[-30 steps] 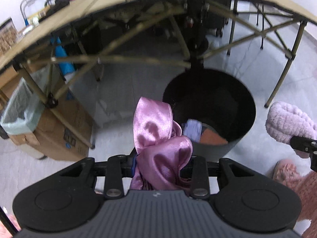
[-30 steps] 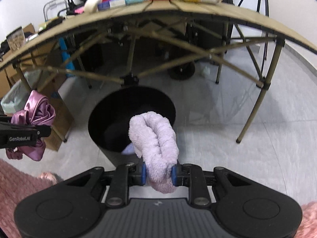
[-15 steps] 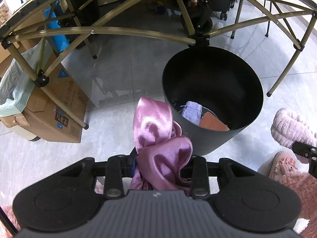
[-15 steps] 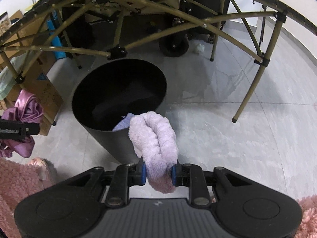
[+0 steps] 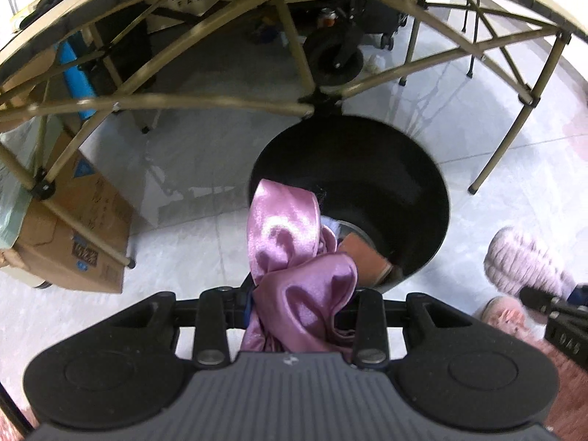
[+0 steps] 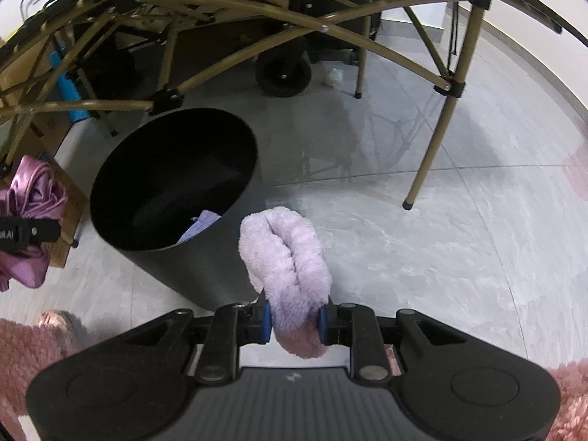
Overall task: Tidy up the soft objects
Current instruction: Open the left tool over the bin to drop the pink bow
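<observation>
Above a round black plastic bin (image 6: 172,183) on the grey tiled floor (image 6: 404,242), the left claw (image 5: 299,301) grips a crumpled pink satin cloth (image 5: 294,257) over the bin's near rim, while the right claw (image 6: 296,321) clamps a folded fluffy lilac towel (image 6: 286,257) just beside the bin's outer wall.

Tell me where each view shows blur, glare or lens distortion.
Left wrist view: the fuzzy lilac item at the right edge is motion-blurred; the pink satin cloth carries bright sheen highlights; the table frame bows from the fisheye. Right wrist view: the black bin is too dark inside to read well; the floor looks smeared towards the right edge.
</observation>
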Motion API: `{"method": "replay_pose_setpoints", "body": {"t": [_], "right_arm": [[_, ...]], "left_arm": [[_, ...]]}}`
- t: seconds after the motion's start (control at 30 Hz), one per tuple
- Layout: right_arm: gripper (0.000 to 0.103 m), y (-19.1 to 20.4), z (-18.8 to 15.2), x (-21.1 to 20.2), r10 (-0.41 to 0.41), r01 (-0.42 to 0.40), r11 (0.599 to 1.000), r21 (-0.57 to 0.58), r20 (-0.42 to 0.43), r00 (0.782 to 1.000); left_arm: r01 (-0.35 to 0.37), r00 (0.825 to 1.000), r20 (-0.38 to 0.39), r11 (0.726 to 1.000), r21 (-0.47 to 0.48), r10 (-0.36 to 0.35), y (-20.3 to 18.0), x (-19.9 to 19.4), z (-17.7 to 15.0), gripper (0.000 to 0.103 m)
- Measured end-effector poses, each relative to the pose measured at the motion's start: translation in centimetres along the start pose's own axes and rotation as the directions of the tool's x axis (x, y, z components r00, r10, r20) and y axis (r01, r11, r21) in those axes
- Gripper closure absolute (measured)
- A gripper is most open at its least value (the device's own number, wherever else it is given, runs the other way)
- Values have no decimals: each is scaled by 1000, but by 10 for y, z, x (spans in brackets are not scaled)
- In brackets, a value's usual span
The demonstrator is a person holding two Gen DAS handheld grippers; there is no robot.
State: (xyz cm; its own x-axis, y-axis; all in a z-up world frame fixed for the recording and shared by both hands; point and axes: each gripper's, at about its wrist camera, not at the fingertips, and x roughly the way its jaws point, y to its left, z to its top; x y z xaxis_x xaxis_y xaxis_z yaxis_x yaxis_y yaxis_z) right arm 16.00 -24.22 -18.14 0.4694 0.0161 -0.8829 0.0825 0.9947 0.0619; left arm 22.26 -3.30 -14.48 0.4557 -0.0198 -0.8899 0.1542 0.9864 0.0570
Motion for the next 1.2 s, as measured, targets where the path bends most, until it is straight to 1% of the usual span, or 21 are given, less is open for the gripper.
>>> {"method": "replay_pose_setpoints", "body": {"t": [0.37, 0.6, 0.83, 0.9, 0.93, 0.97, 1.0, 1.03, 1.07, 1.13, 1.2], "right_arm": [[81, -14, 8, 5, -33, 33, 998, 57, 7, 999], [81, -21, 18, 8, -48, 46, 996, 81, 15, 999], [81, -22, 28, 9, -61, 58, 994, 91, 30, 998], [81, -23, 30, 10, -63, 60, 994, 93, 31, 998], [81, -23, 31, 10, -64, 61, 994, 93, 31, 997], [81, -23, 31, 11, -64, 61, 994, 93, 31, 997], [81, -23, 30, 10, -64, 61, 994, 92, 31, 997], [81, -23, 30, 10, -63, 61, 994, 90, 30, 998], [81, -23, 30, 11, -63, 60, 994, 89, 31, 998], [81, -23, 30, 10, -62, 59, 994, 89, 33, 998], [81, -23, 29, 10, -62, 59, 994, 89, 34, 998]], "left_arm": [[56, 998, 21, 998, 10, -56, -36, 19, 38, 68], [67, 998, 13, 997, 23, -68, -54, 33, 53, 68], [68, 997, 15, 997, 30, -69, -61, 39, 62, 66], [60, 998, 16, 998, 31, -61, -62, 40, 63, 61], [51, 999, 18, 998, 34, -52, -63, 39, 62, 48], [38, 999, 23, 999, 39, -39, -64, 38, 62, 30], [24, 999, 30, 999, 44, -26, -65, 37, 62, 20], [9, 999, 37, 999, 48, -11, -65, 35, 62, 4], [-5, 999, 46, 999, 50, 2, -66, 33, 62, 0], [-14, 999, 49, 998, 65, 11, -67, 30, 63, 0], [-11, 1000, 27, 997, 72, 9, -66, 32, 63, 0]]}}
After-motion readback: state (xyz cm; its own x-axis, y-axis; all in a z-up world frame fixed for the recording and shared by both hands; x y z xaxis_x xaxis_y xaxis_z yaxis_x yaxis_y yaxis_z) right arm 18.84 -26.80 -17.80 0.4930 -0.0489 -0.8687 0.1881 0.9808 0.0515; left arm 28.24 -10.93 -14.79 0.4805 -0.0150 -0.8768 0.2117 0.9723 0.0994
